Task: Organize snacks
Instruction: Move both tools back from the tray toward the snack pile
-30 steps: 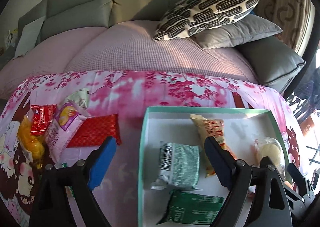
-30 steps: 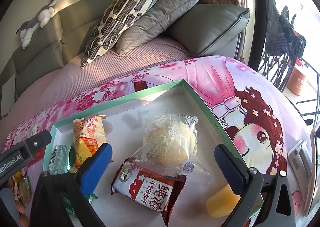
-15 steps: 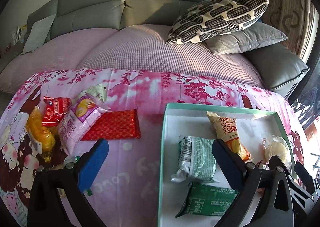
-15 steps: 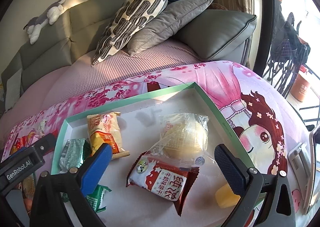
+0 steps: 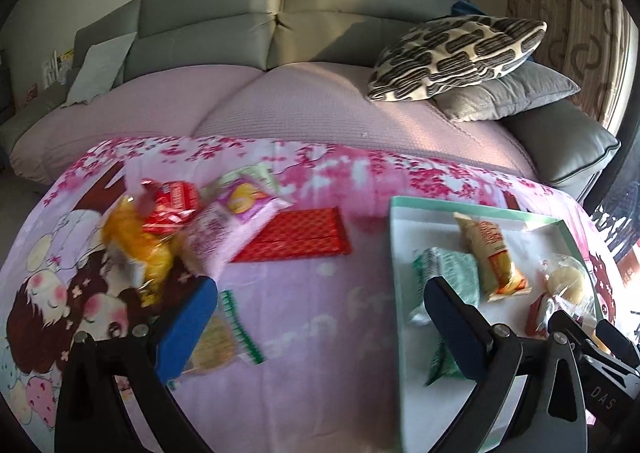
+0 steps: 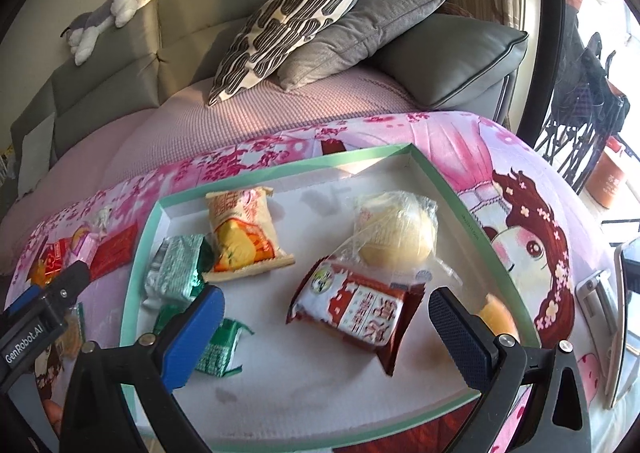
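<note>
Snacks are split between two places. Inside the tray (image 6: 440, 189) lie an orange packet (image 6: 244, 233), a silver-green pouch (image 6: 176, 269), a green sachet (image 6: 218, 349), a red-and-white biscuit pack (image 6: 356, 305), a wrapped bun (image 6: 394, 233) and a small yellow piece (image 6: 498, 319). Loose on the pink cloth (image 5: 320, 317), left of the tray, are found a red flat pack (image 5: 296, 235), a pink bag (image 5: 232, 221), a red packet (image 5: 174, 203), a yellow bag (image 5: 136, 241) and a green-edged cracker pack (image 5: 224, 337).

The left gripper (image 5: 320, 325) is held wide open with nothing between its pads, above the cloth between the loose pile and the tray; the cracker pack lies just beside its left pad. The right gripper (image 6: 324, 329) is likewise seen spread wide and empty over the tray, with the biscuit pack lying between its pads but not pressed.

All items are judged light and soft-wrapped. The film is likely slippery and crinkly, so a hold across the body's middle is preferred over a sealed end, which may slide out. The bun is taken to be squashy and its loose wrapper baggy; only gentle pressure is advised. Crackers and biscuits are probably brittle, so a pinch across the narrow width should be kept light. The flat red pack lies close to the cloth, and an edge may need to be caught first.
</note>
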Tool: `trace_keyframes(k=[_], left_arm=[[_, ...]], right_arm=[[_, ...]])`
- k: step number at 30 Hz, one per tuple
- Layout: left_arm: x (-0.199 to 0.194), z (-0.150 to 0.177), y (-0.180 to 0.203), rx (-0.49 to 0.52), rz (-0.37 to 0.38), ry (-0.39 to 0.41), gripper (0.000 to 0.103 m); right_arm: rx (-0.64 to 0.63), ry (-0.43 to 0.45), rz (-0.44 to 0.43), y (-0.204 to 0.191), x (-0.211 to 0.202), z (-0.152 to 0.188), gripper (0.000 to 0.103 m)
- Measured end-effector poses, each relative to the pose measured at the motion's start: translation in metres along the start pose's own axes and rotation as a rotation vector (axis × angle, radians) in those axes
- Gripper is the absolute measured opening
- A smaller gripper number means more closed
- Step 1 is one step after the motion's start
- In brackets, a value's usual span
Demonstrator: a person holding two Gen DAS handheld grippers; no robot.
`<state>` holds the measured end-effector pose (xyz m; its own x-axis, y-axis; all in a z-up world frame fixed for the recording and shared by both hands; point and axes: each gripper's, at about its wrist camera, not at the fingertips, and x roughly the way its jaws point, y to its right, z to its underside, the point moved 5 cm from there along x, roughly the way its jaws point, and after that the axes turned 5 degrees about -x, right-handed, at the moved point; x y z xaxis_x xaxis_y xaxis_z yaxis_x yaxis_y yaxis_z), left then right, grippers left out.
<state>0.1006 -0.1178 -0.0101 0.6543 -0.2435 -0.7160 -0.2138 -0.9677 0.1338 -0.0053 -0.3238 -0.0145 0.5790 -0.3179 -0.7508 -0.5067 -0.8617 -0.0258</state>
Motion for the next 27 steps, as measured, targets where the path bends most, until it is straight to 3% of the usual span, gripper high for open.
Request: trace_keyframes(k=[8,12,16,22,27], left_arm=[[-0.009,0.007,-0.046,0.003,-0.082,-0.059,0.103],[-0.017,0.004,-0.069,-0.027,-0.088,-0.057,0.103],[-0.024,-0.002,-0.087,-0.043,-0.092,-0.05,0.103],[-0.028,-0.003,-0.12,-0.027,-0.177,-0.069,0.103],[-0.029,-0.003,-0.142,-0.066,-0.189,-0.093,0.103]], right_arm=[[-0.044,-0.026,-0.025,-0.023,-0.012,0.004,0.103],[-0.053,-0.036,-0.037,-0.036,-0.015,0.003,0.103],[-0.105,-0.054,-0.054,-0.057,-0.018,0.004,0.103],[-0.195,-0.078,-0.078,-0.094,-0.019,0.01,0.103],[-0.213,-0.112,-0.134,-0.125,-0.015,0.017,0.103]])
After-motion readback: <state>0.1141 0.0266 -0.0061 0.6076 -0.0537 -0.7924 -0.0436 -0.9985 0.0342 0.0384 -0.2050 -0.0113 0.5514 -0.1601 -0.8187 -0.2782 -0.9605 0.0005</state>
